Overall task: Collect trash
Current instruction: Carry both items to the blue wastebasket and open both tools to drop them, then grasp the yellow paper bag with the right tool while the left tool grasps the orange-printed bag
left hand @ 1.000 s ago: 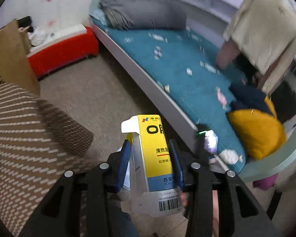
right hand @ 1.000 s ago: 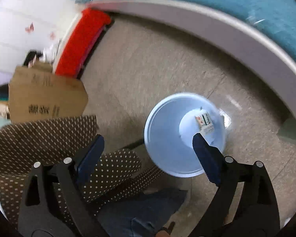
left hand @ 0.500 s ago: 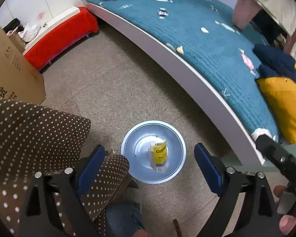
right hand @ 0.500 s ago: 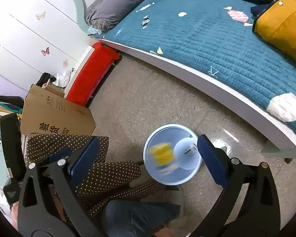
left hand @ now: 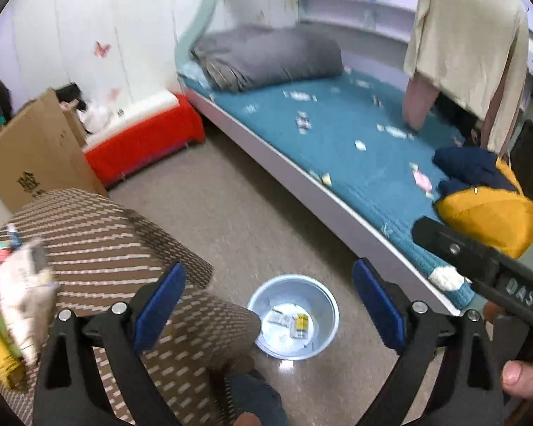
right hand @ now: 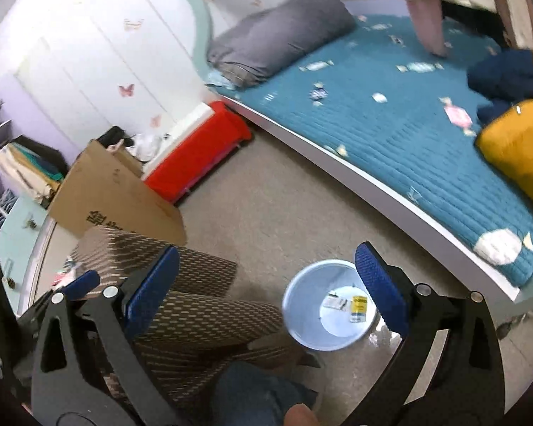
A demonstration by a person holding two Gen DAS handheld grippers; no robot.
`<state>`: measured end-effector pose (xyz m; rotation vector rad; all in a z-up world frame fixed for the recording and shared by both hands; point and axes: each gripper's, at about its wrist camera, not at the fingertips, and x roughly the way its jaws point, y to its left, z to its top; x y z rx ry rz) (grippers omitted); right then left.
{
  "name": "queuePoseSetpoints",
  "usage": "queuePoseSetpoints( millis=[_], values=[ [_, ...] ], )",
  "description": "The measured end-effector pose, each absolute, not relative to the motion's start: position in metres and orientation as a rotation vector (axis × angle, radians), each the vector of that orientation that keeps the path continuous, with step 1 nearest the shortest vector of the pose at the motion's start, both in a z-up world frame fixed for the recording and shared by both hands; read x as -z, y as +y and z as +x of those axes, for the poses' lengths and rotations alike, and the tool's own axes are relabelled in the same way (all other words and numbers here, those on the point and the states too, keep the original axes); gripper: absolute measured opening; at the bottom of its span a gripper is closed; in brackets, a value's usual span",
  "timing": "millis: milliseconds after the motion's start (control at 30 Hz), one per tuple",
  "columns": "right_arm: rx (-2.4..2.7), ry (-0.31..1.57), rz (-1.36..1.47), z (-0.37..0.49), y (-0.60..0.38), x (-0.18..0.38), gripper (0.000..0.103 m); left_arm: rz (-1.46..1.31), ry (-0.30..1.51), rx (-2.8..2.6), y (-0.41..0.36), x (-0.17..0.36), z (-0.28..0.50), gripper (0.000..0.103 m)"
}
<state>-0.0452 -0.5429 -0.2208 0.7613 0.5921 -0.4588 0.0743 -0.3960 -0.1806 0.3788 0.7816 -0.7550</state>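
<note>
A pale blue trash bin (left hand: 325, 305) stands on the floor beside the bed; it also shows in the right wrist view (right hand: 302, 310). Inside lie a yellow box (left hand: 301, 323) (right hand: 359, 308) and a white packet (left hand: 279, 318) (right hand: 335, 301). My left gripper (left hand: 268, 301) is open and empty, high above the bin. My right gripper (right hand: 266, 284) is open and empty, also above the bin; its body shows at the right of the left wrist view. More trash (left hand: 21, 294) lies blurred on the brown dotted cloth (left hand: 99, 234) at the left.
A bed with a teal cover (left hand: 337, 135), grey pillow (left hand: 266, 58) and yellow cushion (left hand: 486, 216) fills the right. A red bench (left hand: 142, 142) and a cardboard box (left hand: 32, 156) stand at the left wall. My knee in jeans (right hand: 259, 394) is below.
My left gripper opened and dropped the yellow box into the bin. Both grippers then rose and tilted up away from the bin.
</note>
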Motion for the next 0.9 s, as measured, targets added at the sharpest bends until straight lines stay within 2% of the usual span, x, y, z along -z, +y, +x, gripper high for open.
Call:
queuePoseSetpoints(
  millis=[167,467,700,900],
  values=[
    [0.399,0.578,0.675,-0.032,-0.504,0.172,0.097,0.346,0.695,0.687,-0.349,0.140,0.065,0.093],
    [0.243,0.572,0.514,-0.002,-0.408,0.108,0.097,0.237,0.627,0.582,-0.245,0.100,0.066,0.093],
    [0.092,0.609,0.345,0.038,-0.314,0.086,0.097,0.196,0.565,0.438,-0.146,0.089,0.067,0.093],
    [-0.038,0.683,0.241,0.079,-0.238,0.097,0.097,0.115,0.577,0.322,-0.064,0.092,0.076,0.093]
  ],
)
